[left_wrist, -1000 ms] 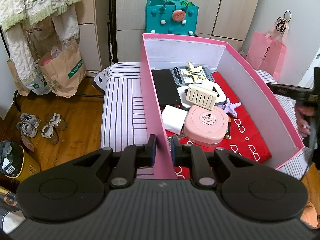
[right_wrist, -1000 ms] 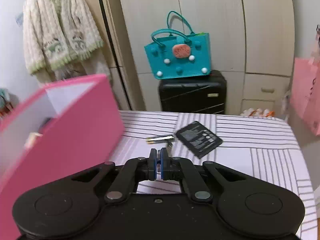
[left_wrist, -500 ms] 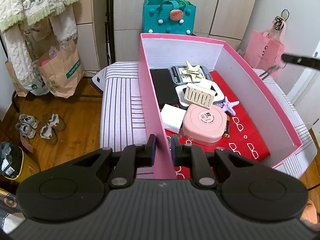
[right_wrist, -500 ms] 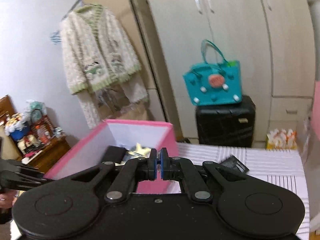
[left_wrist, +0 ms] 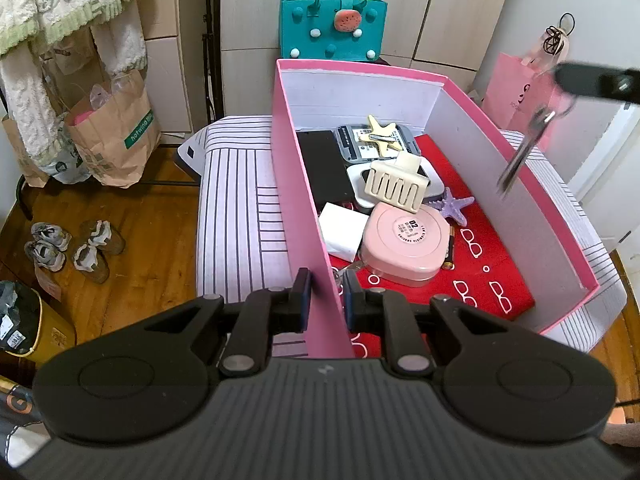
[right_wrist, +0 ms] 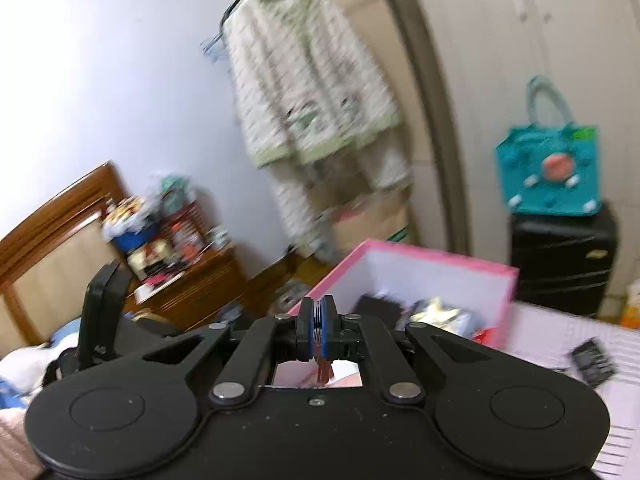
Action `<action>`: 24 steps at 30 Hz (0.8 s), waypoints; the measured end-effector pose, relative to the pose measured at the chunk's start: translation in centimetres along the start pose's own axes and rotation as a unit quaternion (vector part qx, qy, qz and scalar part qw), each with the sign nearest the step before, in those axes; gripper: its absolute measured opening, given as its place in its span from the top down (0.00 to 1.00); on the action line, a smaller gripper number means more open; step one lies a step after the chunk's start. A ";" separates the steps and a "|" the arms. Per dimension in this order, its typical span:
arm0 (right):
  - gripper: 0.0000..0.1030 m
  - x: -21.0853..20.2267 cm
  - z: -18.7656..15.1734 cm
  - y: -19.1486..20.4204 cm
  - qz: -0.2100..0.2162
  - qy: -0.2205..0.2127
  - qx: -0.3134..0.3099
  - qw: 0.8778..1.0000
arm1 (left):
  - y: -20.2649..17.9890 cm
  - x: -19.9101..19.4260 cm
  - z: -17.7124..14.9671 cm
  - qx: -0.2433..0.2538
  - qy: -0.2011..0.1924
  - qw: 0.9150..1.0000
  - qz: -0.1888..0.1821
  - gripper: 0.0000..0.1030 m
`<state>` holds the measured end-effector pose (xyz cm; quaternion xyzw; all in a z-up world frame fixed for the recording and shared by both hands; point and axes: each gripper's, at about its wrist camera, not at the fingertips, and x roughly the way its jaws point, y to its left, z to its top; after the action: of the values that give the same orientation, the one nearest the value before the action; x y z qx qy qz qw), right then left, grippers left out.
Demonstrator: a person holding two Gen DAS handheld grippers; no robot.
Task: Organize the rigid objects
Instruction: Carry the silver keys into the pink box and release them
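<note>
While the keys (left_wrist: 524, 148) dangle over the far wall of the pink box (left_wrist: 304, 216), pinched by their ring in the pressed-together right tongs (right_wrist: 319, 322), most of the sorting looks done: a hair claw (left_wrist: 396, 186), pink case (left_wrist: 404, 242), starfish clips and dark slabs already lie inside. The left tongs (left_wrist: 324, 294) clamp the box's near wall. On the striped surface (right_wrist: 560, 332) a dark flat battery (right_wrist: 592, 362) is left outside.

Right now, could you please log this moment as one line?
left gripper: clamps pink box wall | right gripper: holds key above box
</note>
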<state>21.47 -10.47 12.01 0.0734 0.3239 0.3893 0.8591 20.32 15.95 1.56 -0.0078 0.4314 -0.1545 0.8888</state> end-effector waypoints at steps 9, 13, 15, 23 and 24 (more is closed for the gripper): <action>0.96 9.2 0.1 -0.6 0.029 0.090 -0.007 0.995 | 0.1 0.0 0.2 0.002 0.006 1.000 -0.001 0.85; 0.96 12.6 1.2 -1.7 0.012 0.113 -0.013 0.993 | -0.1 0.1 0.6 0.004 0.015 1.000 0.002 0.85; 0.96 13.8 1.7 -2.2 -0.003 0.117 -0.015 0.993 | -0.2 0.1 0.8 0.007 0.021 1.000 0.005 0.85; 0.89 14.1 2.7 -3.2 -0.048 0.081 -0.030 0.995 | -1.4 0.1 1.5 0.034 0.042 0.998 0.028 0.86; 0.89 13.7 2.8 -3.4 -0.045 0.075 -0.025 0.996 | -1.5 0.1 1.5 0.037 0.045 0.998 0.032 0.86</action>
<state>31.95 -2.64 6.03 0.0075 0.3810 0.3627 0.8505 21.15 14.29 2.69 0.0454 0.4652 -0.1422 0.8726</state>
